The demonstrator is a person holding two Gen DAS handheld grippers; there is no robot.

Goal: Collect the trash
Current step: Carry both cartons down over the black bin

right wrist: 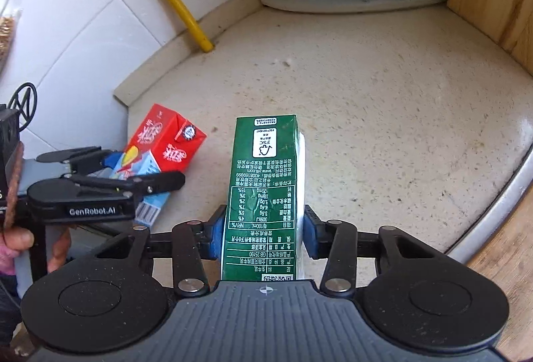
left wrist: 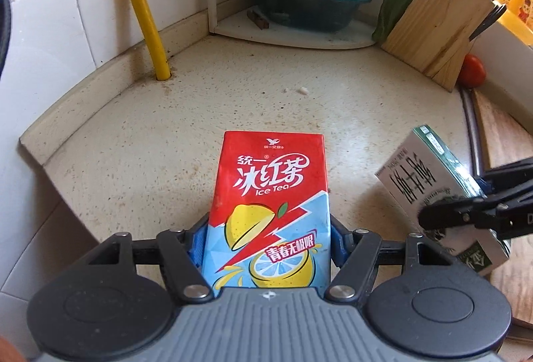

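Observation:
A red and blue ice tea carton sticks out forward from my left gripper, whose blue pads are shut on its lower sides, just above the speckled countertop. My right gripper is shut on a green and white milk carton, also pointing forward over the counter. From the left wrist view the milk carton hangs tilted at the right in the right gripper. The right wrist view shows the ice tea carton at the left, held by the left gripper.
A yellow pipe rises from the counter by the tiled wall. A corner shelf holds a green basin. A wooden knife block, a green vegetable and a tomato stand at the back right. Small crumbs lie mid-counter. A wooden board borders the right.

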